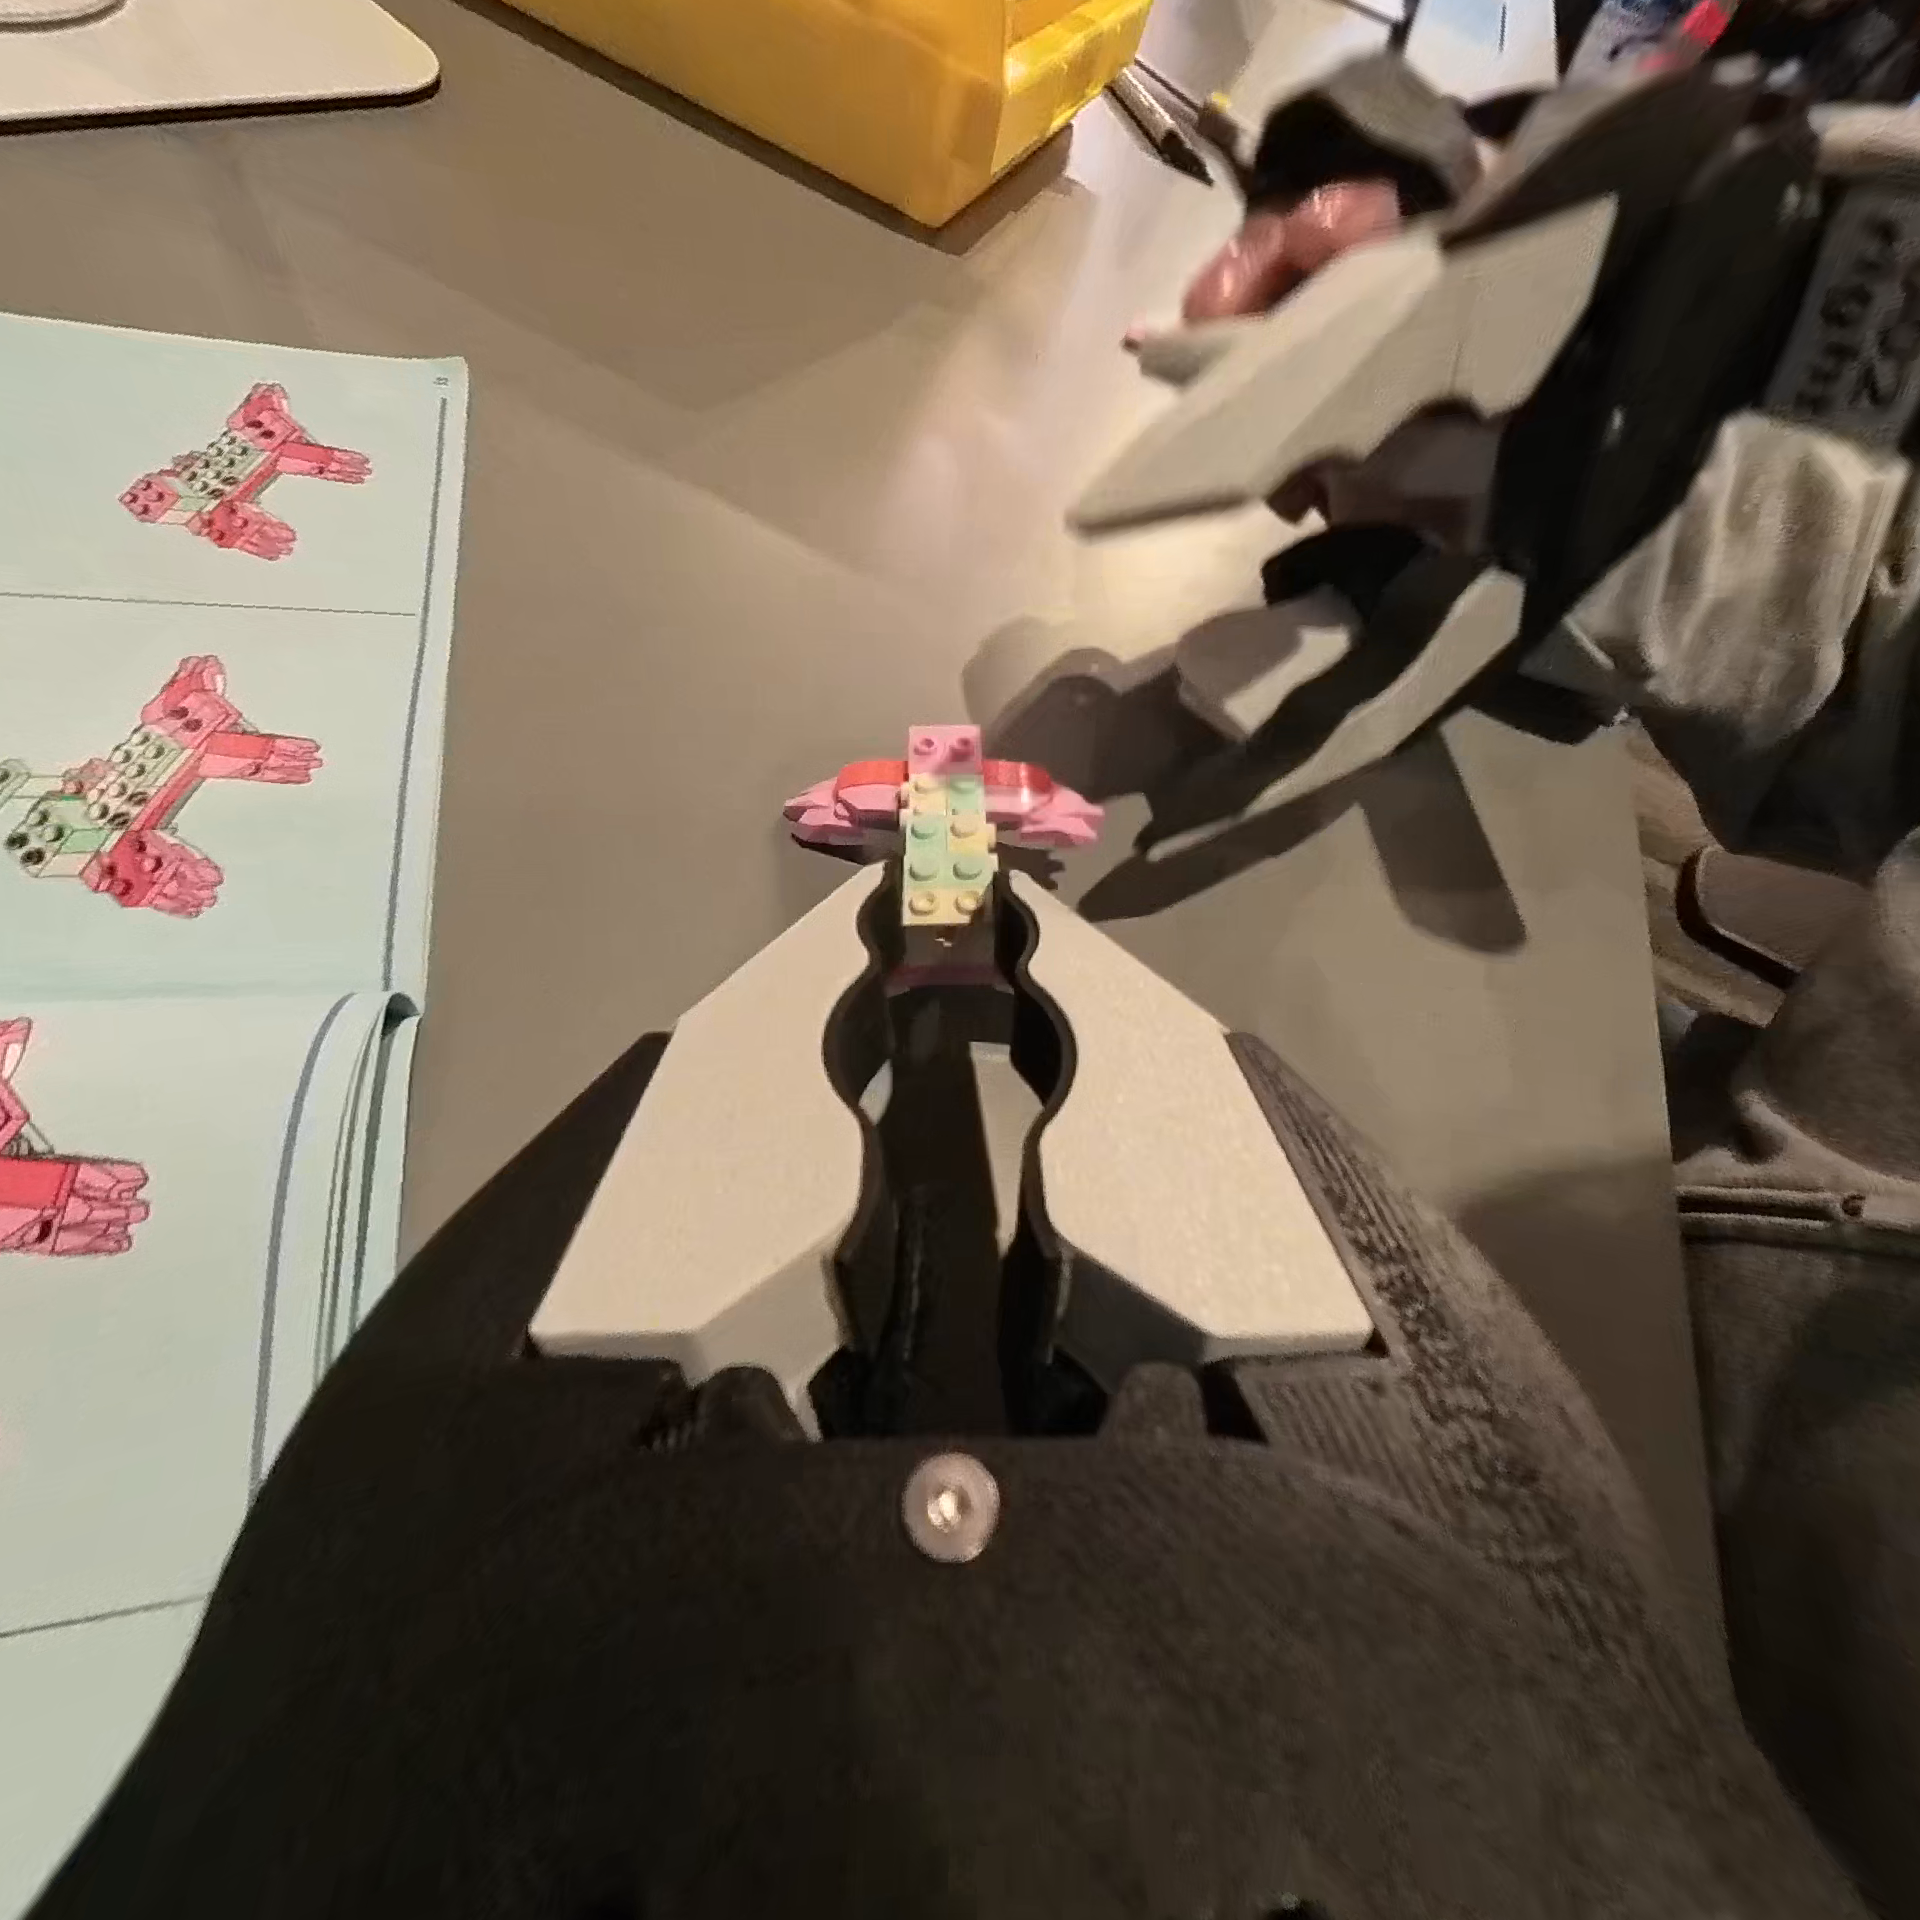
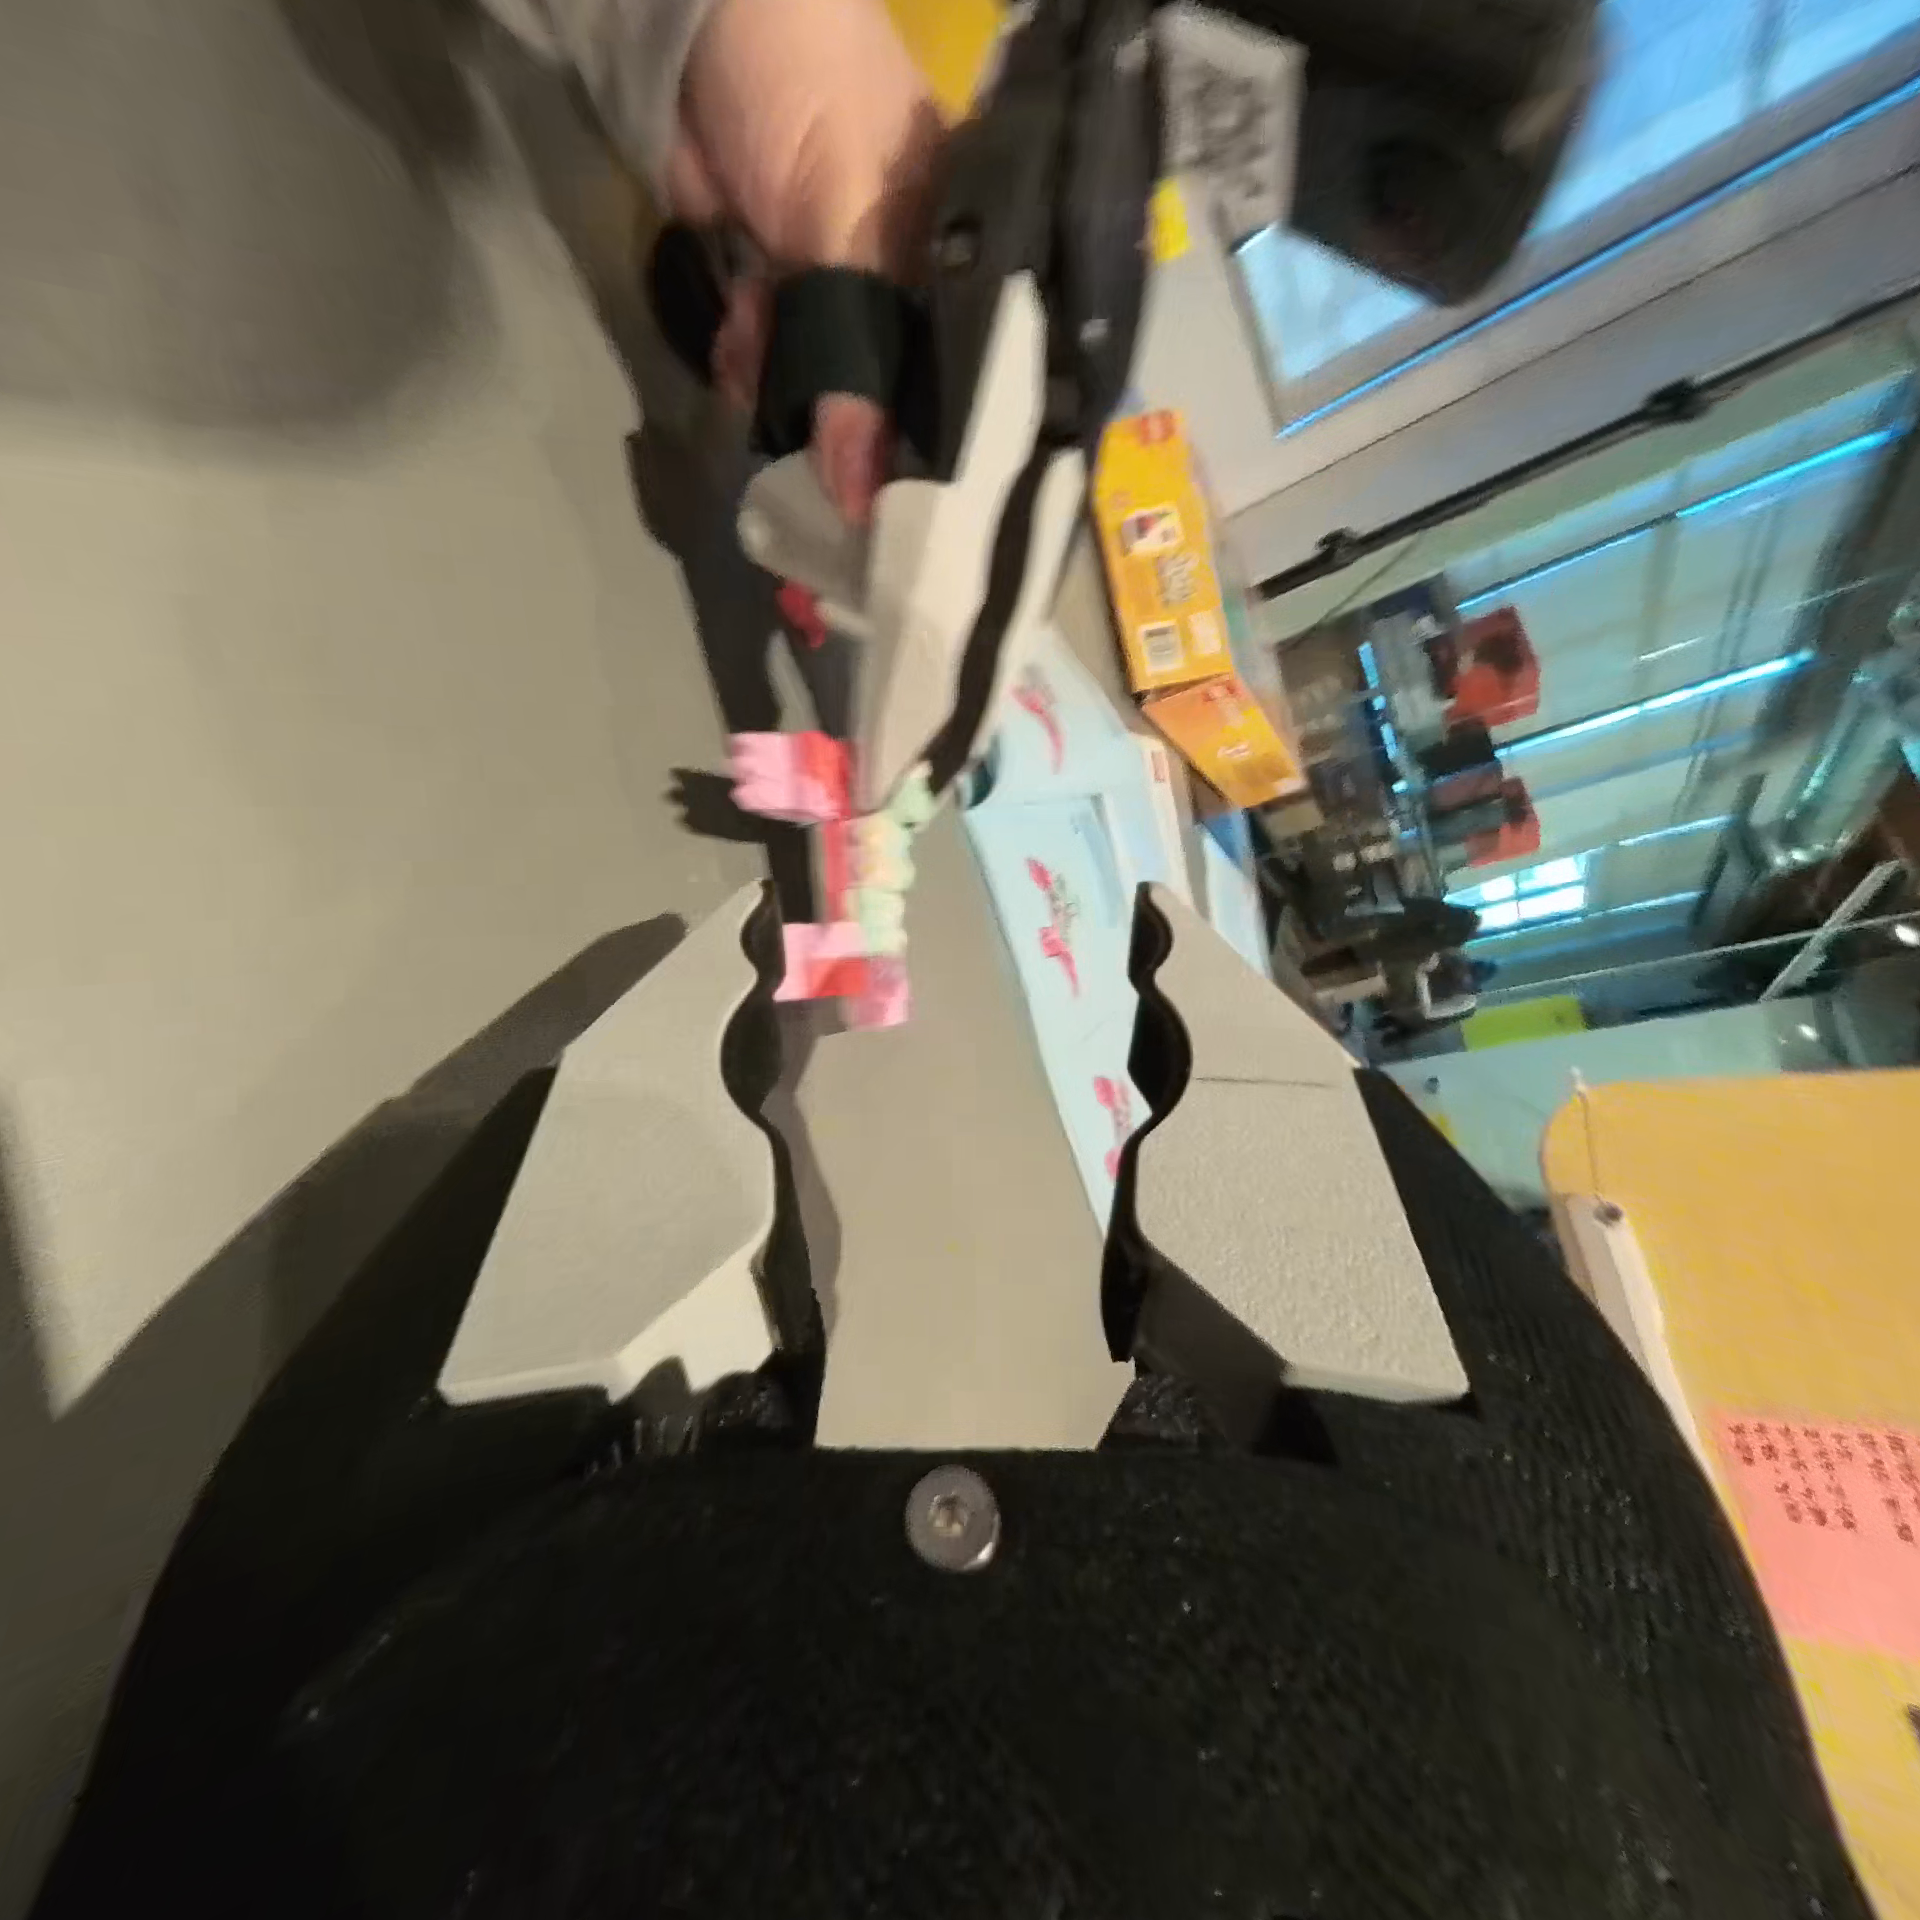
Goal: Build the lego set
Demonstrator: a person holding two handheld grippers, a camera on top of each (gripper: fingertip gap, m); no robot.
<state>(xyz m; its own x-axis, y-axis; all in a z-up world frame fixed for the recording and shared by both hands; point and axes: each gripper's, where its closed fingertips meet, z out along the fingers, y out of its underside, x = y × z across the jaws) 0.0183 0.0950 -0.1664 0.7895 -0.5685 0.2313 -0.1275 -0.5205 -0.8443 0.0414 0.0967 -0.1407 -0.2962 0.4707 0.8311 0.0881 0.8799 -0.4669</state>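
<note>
1. While we hold the lego model (image 1: 940, 831) in the air above the counter (image 1: 644, 499), the left tool (image 1: 940, 914) is clenched on its near end, so the pastel studded body points away from us and the pink and red limbs spread to either side.
2. The right tool (image 2: 951, 925) is released, with its jaws wide apart and nothing between them; one fingertip sits just beside a pink limb of the model, though blur hides whether they touch.
3. We judge the step in hand to be a fitting or re-gripping of the half-built model; the next move calls for the right tool to line up on a limb and close gently, since a hard pinch could pop bricks off.
4. The instruction booklet (image 1: 208, 727) lies open on the counter to the left; a yellow box (image 1: 883, 94) sits beyond it; no loose brick shows in either view, so the next piece must be sought elsewhere.
</note>
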